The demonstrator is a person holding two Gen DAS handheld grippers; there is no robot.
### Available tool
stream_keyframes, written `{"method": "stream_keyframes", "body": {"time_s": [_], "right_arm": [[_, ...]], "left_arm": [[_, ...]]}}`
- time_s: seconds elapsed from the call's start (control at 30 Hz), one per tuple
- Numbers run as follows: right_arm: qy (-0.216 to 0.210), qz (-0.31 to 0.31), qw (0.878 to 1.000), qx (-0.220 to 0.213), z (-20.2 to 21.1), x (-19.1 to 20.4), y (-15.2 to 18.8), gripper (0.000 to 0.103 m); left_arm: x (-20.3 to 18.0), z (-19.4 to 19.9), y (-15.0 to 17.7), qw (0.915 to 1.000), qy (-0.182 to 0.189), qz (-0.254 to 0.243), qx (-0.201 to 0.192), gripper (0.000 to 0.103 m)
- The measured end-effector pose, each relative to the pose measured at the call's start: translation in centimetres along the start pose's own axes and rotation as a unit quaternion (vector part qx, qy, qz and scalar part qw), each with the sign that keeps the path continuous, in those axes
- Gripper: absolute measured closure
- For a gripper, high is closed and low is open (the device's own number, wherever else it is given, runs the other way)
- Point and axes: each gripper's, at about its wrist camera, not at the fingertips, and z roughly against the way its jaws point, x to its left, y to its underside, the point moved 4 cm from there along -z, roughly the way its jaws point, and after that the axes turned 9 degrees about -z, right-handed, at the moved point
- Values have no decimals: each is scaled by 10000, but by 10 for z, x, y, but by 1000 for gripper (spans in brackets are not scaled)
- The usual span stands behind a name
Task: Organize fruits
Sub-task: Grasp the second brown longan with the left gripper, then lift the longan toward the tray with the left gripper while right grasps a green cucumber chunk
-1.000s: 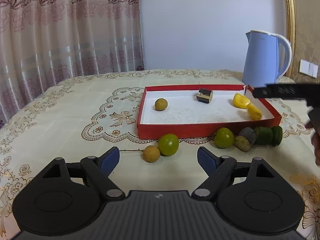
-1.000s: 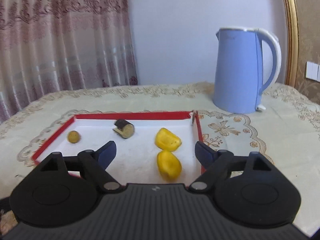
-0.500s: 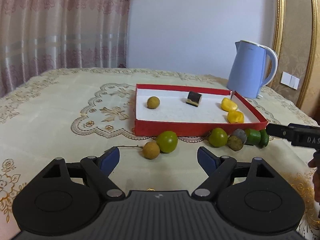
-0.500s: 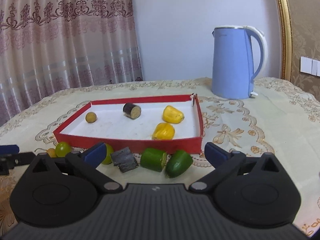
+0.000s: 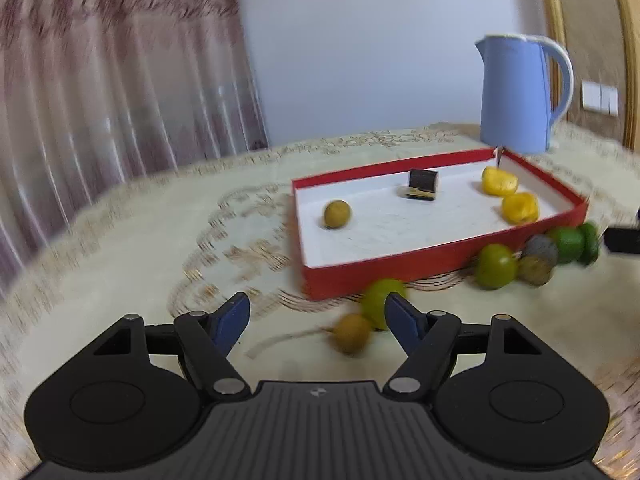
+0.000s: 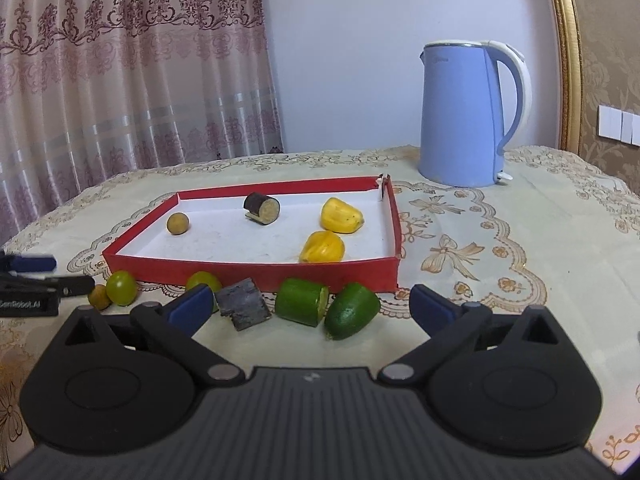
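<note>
Left gripper (image 5: 318,320): my jaws have just been closing, nothing gripped; a brown longan (image 5: 353,334) and green fruit (image 5: 382,302) lie on the worktop (image 5: 120,260) just ahead, between the pads. Right gripper (image 6: 310,306): jaws wide, empty; a dark chunk (image 6: 244,308) and two green pieces (image 6: 303,302) lie between them, beside the red tray (image 6: 248,270). Lettering on the left gripper reads partly "Robot.AI"
</note>
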Motion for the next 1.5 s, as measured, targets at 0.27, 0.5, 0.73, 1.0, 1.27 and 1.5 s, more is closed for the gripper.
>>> {"method": "stream_keyframes", "body": {"time_s": [0.27, 0.5, 0.73, 1.0, 1.27, 1.5], "right_arm": [[44, -19, 10000, -8, -1, -1, 0, 0], [71, 74, 9999, -23, 1, 2, 1, 0], [146, 84, 9998, -49, 1, 1, 0, 0], [-53, 120, 9999, 57, -1, 3, 1, 0], [89, 410, 9988, 248, -9, -4, 3, 16], [102, 652, 9963, 558, -25, -15, -2, 32]], "left_arm": [[-1, -14, 9, 9952, 143, -956, 167, 36], [-15, -23, 10, 9876, 733, -1382, 103, 47], [-22, -30, 9, 9837, 1012, -1474, 205, 70], [-15, -26, 12, 9870, 1158, -1095, 223, 77], [-23, -5, 18, 9923, 1029, -665, 184, 77], [-34, -13, 20, 9916, 865, -950, 163, 77]]}}
